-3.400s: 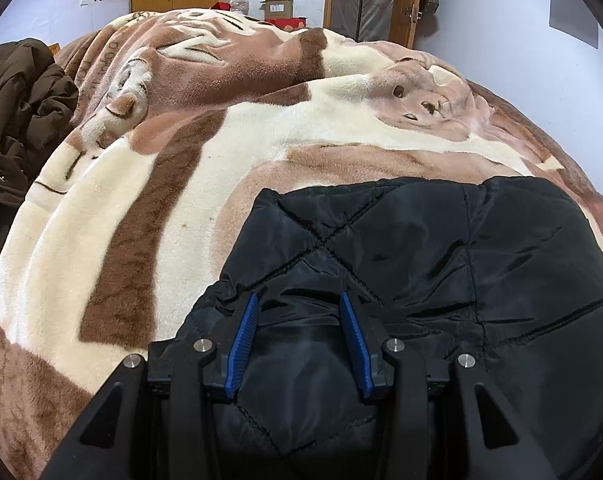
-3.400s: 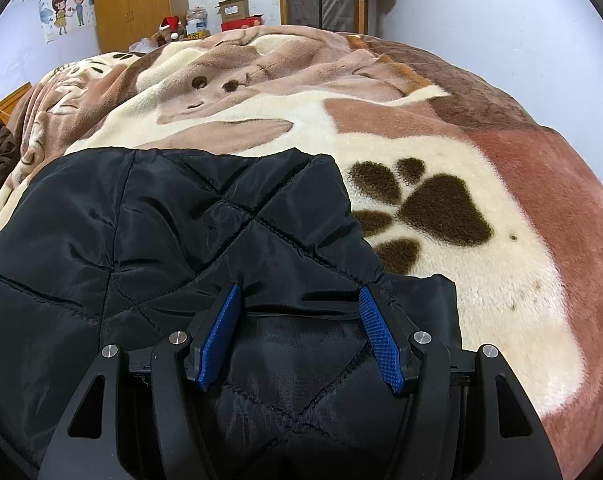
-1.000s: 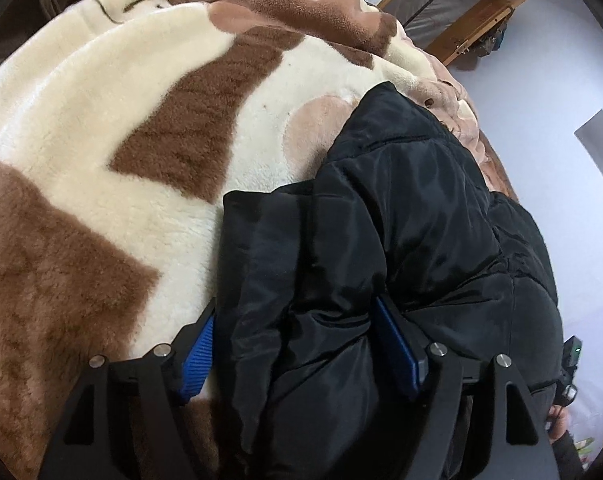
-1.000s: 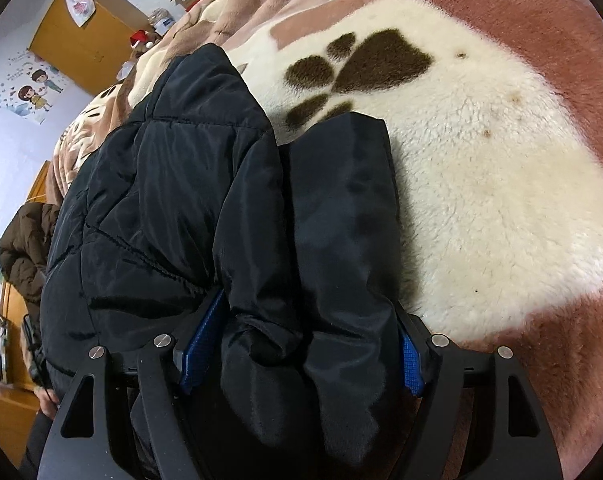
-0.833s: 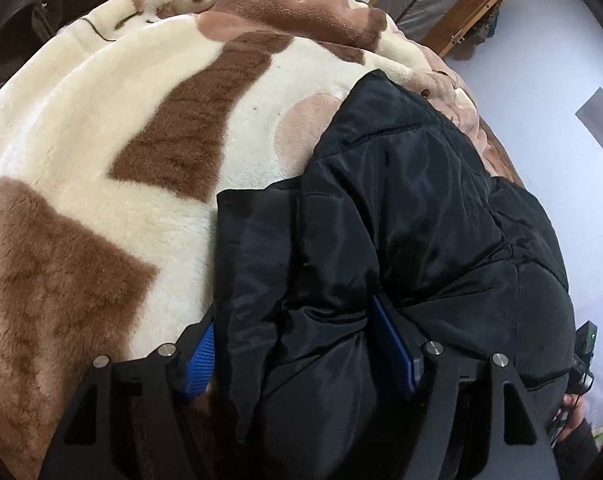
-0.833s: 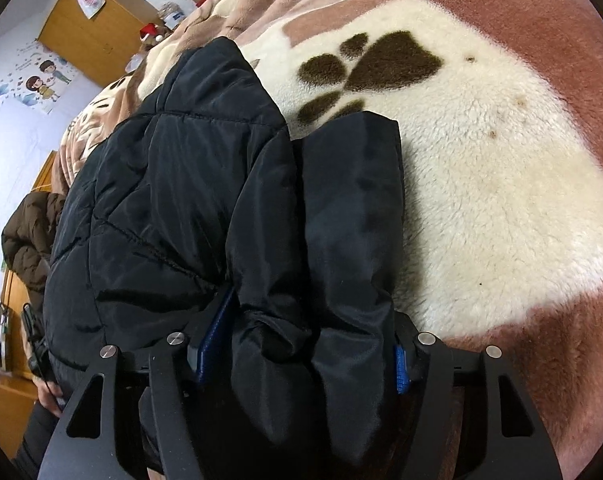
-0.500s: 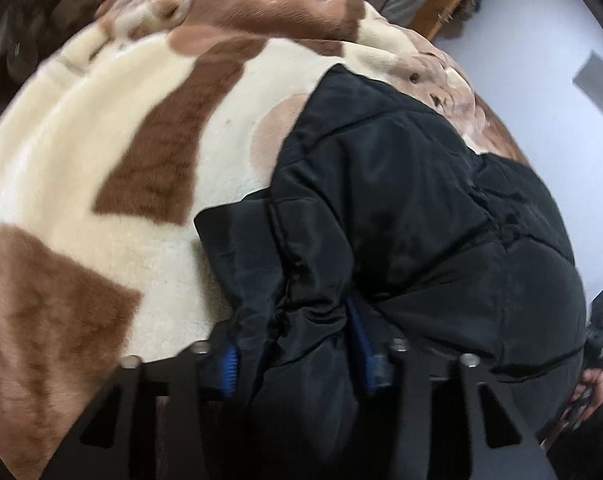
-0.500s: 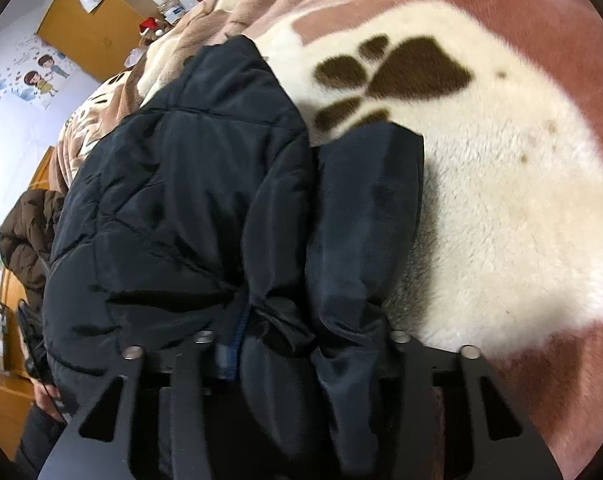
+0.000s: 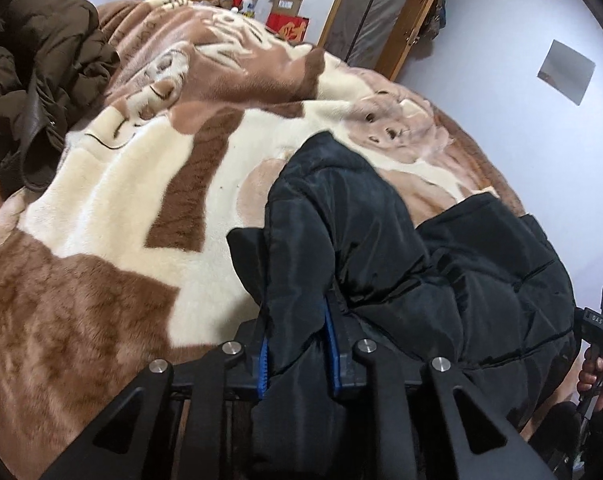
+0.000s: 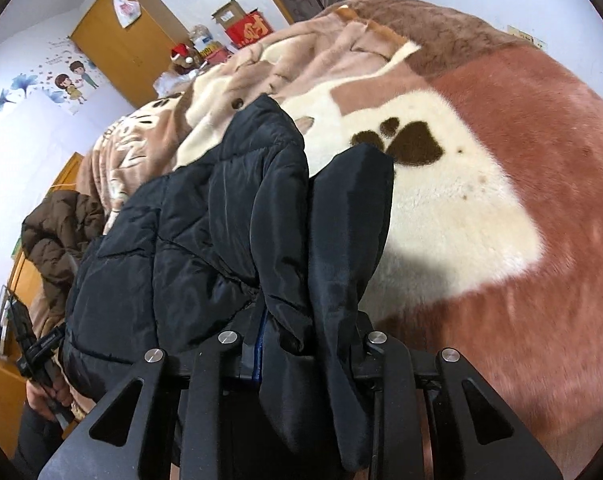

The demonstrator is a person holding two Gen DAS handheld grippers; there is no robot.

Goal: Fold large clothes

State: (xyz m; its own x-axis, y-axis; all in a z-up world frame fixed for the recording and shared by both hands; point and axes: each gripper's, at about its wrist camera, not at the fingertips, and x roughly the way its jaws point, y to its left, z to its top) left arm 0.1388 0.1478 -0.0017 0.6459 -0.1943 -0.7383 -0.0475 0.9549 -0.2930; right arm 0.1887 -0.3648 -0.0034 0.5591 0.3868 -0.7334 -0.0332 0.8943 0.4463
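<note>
On the big bed blanket lies your black puffy coat, and you hold it at both near corners. Your left gripper has just been squeezing shut, and now its blue pads pinch a thick bunch of the black coat between them. The cloth spills out over the fingers and hangs down in front of them. Your right gripper has just been squeezing shut too, and it grips another bunch of the same coat. One blue pad peeks out there; the other is hidden under the cloth.

The near edge of the coat is off the blanket, while its far end, with a pointed tip, touches the cream and brown fur. A folded flap hangs beside each grip. In the right view the flap lies just next to the dark paw print.

Far back on the left side sits a brown coat in a heap. Behind the bed stand a red box and a wooden cupboard.
</note>
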